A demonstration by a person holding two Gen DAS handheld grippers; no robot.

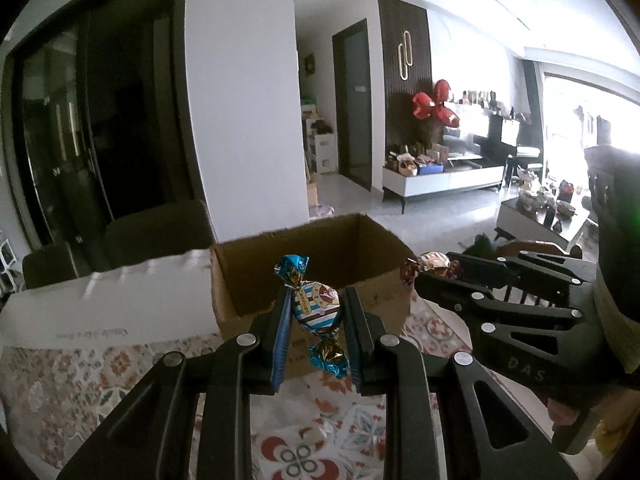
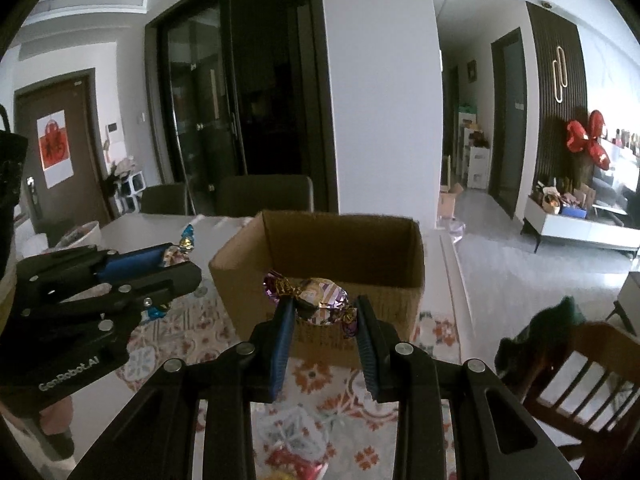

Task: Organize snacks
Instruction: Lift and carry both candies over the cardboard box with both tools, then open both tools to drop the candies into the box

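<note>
In the left wrist view, the left tongs sit at the lower centre of the frame, clamped on a blue-striped wrapped candy. The candy stands roughly upright between the blue pads, one twisted blue foil end rising above the fingertips and the other hanging below them. Just behind it, at the centre of the frame, is an open cardboard box on the table, which is covered by a cloth with orange and red floral tiles. A white box lies against the cardboard box's left side, at the left of the frame. At the right, the right tongs reach in from the frame's edge, closed on a gold and purple wrapped candy that sits beside the cardboard box's right rim.

In the right wrist view, the right tongs occupy the lower centre, gripping the gold and purple wrapped candy crosswise, its twisted ends poking out at either side of the pads. The candy is in front of the near wall of the cardboard box, level with its rim. At the left of the frame, the left tongs hold the blue-striped wrapped candy, of which only the twisted ends are clearly visible above and below the fingers. A wooden chair with something dark green draped on it stands at the lower right, beside the table.
</note>
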